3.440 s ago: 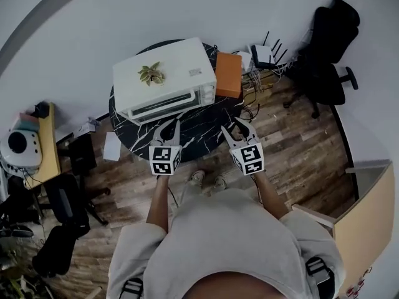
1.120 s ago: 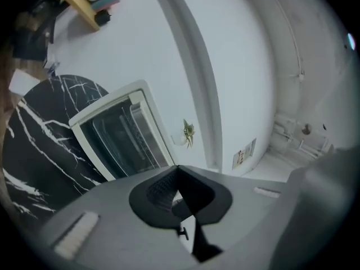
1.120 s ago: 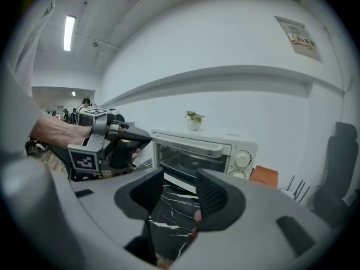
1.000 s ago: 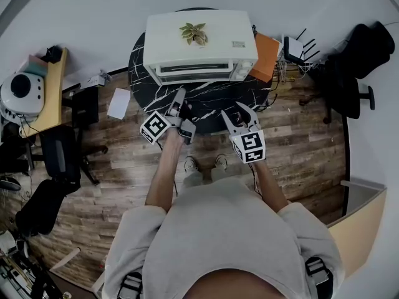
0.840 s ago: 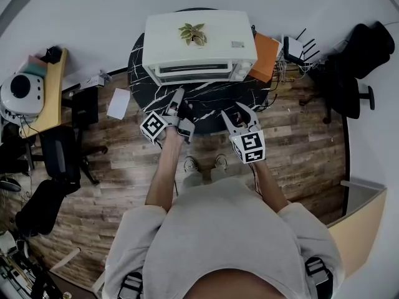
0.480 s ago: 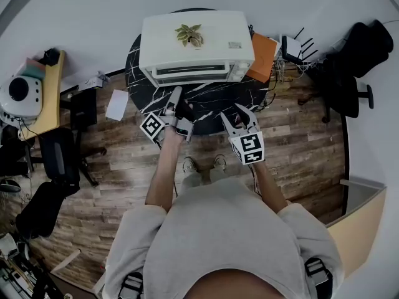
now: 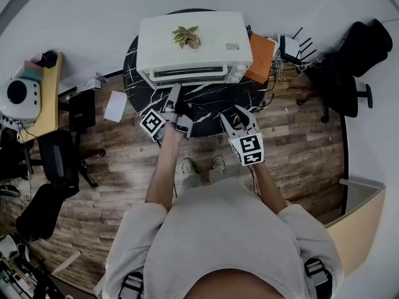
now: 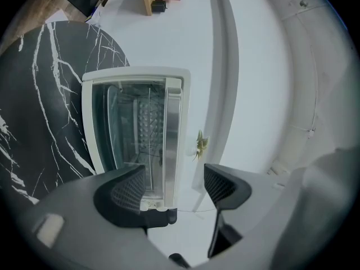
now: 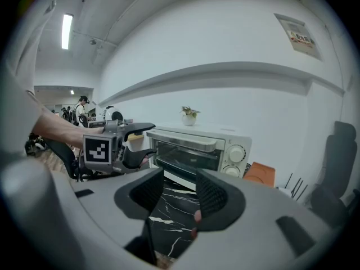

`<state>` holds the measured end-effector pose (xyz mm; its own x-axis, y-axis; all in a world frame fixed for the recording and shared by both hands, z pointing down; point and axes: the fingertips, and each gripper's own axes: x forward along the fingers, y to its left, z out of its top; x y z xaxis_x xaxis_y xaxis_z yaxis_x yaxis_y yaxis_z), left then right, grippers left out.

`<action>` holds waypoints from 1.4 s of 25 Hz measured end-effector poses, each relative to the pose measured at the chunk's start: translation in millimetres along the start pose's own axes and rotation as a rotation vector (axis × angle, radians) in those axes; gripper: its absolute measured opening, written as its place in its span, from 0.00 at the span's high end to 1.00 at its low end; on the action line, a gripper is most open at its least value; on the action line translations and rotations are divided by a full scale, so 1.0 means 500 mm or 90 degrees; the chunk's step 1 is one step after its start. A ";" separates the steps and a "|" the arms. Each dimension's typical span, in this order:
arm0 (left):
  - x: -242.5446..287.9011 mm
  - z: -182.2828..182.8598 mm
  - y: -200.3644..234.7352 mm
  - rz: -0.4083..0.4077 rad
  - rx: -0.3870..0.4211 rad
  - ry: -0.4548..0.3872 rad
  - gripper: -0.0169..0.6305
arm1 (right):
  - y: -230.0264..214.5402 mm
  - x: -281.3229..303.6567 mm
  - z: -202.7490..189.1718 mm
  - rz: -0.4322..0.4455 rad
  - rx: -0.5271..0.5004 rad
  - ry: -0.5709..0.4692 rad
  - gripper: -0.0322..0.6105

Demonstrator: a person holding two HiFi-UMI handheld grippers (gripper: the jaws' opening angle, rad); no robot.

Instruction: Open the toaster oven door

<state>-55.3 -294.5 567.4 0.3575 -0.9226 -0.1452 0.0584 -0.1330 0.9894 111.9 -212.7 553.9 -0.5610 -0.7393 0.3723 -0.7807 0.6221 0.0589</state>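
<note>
Toaster oven (image 7: 194, 42) stands on the black marble table (image 7: 212, 104) by the wall (image 7: 93, 17), door (image 7: 190, 73) shut. We see the left gripper (image 8: 174, 179) rolled sideways just short of the handle (image 9: 187, 140). Its jaws have just swung wide, and the handle's end lines up between them, untouched. The gripper's body hides the knobs (image 9: 236, 153) from its own view. The right gripper (image 9: 180, 181) hovers nearby, released and empty. A plant (image 7: 186, 36) tops the oven; an orange box (image 7: 262, 58) lies beside it.

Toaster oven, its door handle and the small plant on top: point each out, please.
toaster oven (image 7: 218, 42): head view, on the bare white top panel.
door handle (image 9: 183, 140): right gripper view, on the middle of the silver bar.
plant (image 7: 186, 36): head view, on its leaves.
</note>
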 end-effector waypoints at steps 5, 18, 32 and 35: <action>0.017 0.007 0.013 0.013 -0.001 -0.002 0.49 | -0.006 0.001 -0.007 -0.004 0.003 0.007 0.66; 0.087 0.028 0.028 0.028 0.006 0.002 0.50 | -0.029 0.011 -0.011 -0.011 0.012 0.015 0.67; 0.112 0.039 0.043 0.057 0.018 -0.009 0.69 | -0.036 0.007 -0.018 -0.018 0.009 0.027 0.67; 0.113 0.041 0.037 0.046 0.024 -0.013 0.75 | -0.032 0.006 -0.021 -0.017 0.009 0.026 0.68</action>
<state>-53.0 -356.6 577.9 0.3397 -0.9377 -0.0732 -0.0019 -0.0785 0.9969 125.7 -222.0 563.7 -0.5282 -0.7444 0.4084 -0.7993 0.5983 0.0568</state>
